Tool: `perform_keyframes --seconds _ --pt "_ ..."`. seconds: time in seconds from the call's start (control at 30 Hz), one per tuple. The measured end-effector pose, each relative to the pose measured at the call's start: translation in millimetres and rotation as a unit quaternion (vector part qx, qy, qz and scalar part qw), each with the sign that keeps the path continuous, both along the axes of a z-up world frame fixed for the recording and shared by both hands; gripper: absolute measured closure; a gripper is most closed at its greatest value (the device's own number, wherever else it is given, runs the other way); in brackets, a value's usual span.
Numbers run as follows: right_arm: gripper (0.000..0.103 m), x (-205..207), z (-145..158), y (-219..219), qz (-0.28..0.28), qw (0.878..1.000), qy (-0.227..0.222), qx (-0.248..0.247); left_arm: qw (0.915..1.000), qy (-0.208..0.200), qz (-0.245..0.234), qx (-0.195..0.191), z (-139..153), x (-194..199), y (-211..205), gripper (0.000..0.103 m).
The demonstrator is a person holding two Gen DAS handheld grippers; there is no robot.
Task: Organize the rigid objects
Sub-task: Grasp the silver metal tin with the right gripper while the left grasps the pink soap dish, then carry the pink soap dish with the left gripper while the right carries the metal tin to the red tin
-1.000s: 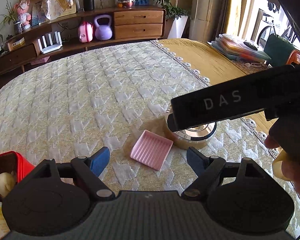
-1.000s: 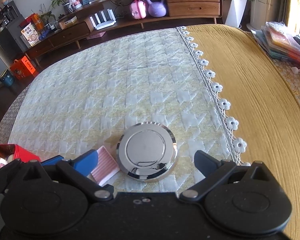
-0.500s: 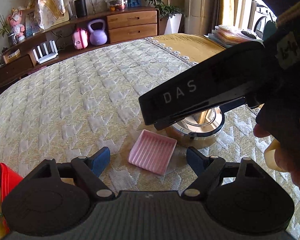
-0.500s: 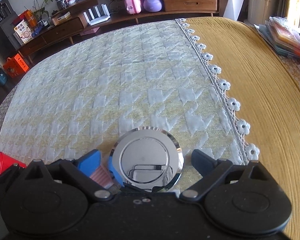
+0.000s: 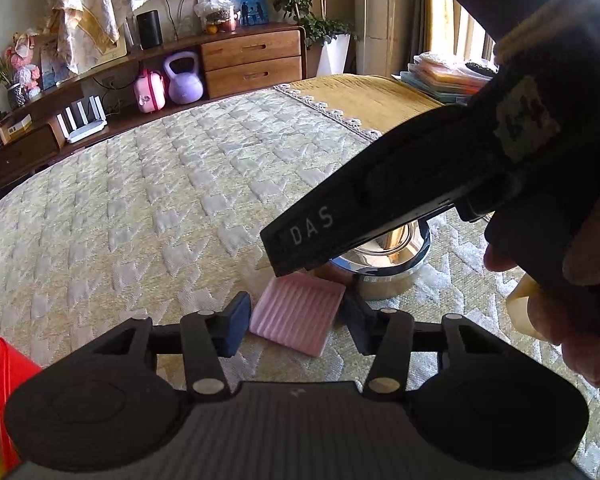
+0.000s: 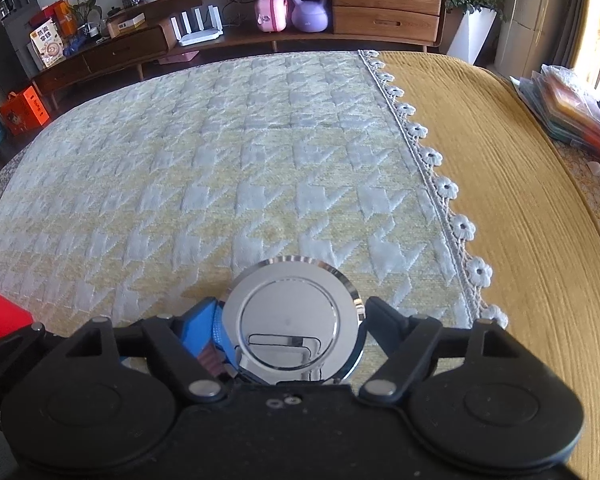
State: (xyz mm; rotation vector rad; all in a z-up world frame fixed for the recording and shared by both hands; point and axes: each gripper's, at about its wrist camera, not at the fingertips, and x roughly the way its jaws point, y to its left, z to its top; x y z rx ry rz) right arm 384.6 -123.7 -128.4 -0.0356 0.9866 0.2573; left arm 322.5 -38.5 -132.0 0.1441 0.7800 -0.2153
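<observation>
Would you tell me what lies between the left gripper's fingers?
The pink tray lies between the left gripper's open fingers, seen in the left wrist view.

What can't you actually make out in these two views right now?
- Round chrome piece: left view, top hidden by the right tool's body.
- Pink ridged tray: right view, only a sliver shows behind the tool fingers.
- Red box contents: left view, cut off by the edge.

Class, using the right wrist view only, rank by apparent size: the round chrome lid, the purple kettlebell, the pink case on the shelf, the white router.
1. Round chrome lid, far the largest, though nearest the camera.
2. White router and purple kettlebell: too alike to rank.
3. Pink case, slightly smaller.
</observation>
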Motion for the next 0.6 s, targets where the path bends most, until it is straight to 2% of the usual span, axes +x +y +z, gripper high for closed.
perform_keyframes --seconds 0.17,0.6 --pt "0.026 -2 1 -2 0.002 1.0 -0.003 -0.001 1.0 0.004 0.008 -0.002 1 0 3 0.054" --pt "0.026 -20 9 -42 -0.008 0.999 0.01 0.043 0.9988 0.023 0.039 -0.02 7 -17 14 0.057"
